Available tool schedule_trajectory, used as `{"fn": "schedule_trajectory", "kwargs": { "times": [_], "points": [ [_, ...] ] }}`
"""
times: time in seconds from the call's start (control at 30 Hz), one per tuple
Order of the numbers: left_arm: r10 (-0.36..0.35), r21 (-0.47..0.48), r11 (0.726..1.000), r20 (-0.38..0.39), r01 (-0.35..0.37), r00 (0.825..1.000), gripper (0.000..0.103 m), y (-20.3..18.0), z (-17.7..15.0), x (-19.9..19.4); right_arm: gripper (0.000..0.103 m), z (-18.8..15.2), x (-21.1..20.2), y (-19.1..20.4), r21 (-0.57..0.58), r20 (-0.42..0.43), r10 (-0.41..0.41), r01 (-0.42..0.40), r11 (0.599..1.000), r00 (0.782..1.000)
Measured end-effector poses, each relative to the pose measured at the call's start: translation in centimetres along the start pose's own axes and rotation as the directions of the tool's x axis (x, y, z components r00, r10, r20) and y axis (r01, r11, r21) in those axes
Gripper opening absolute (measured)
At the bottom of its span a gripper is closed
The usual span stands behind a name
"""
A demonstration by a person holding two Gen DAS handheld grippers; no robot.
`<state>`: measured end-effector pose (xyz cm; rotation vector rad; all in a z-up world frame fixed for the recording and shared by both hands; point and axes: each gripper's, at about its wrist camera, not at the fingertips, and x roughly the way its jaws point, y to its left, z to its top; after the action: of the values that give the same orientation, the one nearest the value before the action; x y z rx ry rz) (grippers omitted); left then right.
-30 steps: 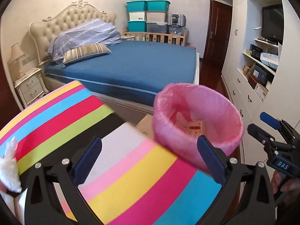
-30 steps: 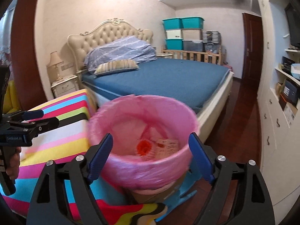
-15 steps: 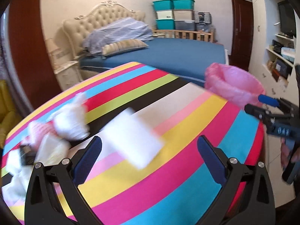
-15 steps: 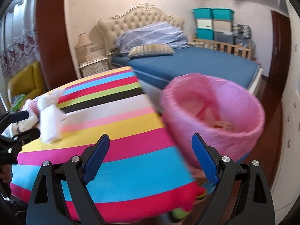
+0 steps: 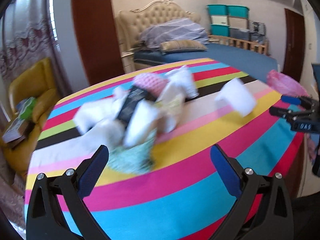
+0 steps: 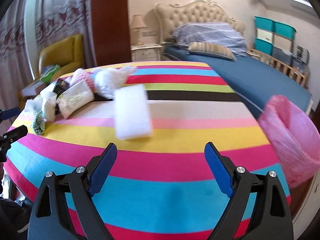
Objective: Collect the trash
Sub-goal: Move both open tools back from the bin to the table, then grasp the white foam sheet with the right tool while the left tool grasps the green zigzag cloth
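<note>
Right wrist view: white pad (image 6: pixel 133 113) lies alone mid-table; trash heap (image 6: pixel 66 98) crowds the table's far left corner.
Bin: pink bag (image 6: pixel 290 140) hangs off the table's right edge.
Right gripper (image 6: pixel 160 168): spread wide, empty.
Left gripper (image 5: pixel 160 172): spread wide, empty, facing the heap.
Risk: a hurried grab may knock scraps off the left edge, or pinch the striped cloth (image 6: pixel 160 196) instead.

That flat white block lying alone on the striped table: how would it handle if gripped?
The white block looks like foam or sponge, so probably light and squashy. It lies flat with broad faces, so it should not roll, though a push would likely slide it.
</note>
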<state>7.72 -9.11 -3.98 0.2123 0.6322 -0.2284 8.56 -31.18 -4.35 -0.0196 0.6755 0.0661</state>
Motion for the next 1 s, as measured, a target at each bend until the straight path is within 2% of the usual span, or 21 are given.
{"fn": "schedule_trajectory", "kwargs": {
  "times": [0.23,0.47,0.77,1.0],
  "points": [
    [-0.006,-0.106,0.994,-0.067,-0.001,0.998,0.098,3.4,-3.0,0.4,0.084,1.5,1.6,3.4,-0.049,-0.017,-0.005,0.004,0.999,1.0],
    [-0.028,-0.218,0.976,-0.097,0.006,0.995,0.098,4.8,-2.8,1.8,0.084,2.1,2.8,3.8,-0.046,-0.031,-0.014,0.013,0.999,0.999],
    [-0.006,-0.234,0.972,-0.125,-0.023,0.992,0.098,3.3,-1.1,4.0,0.085,3.4,4.4,3.4,-0.035,-0.043,-0.03,0.028,0.999,0.999],
    [-0.001,-0.271,0.962,-0.15,-0.04,0.989,0.097,3.5,-1.1,4.9,0.084,4.4,6.5,2.8,-0.045,-0.087,-0.038,0.034,0.998,0.996]
  ]
}}
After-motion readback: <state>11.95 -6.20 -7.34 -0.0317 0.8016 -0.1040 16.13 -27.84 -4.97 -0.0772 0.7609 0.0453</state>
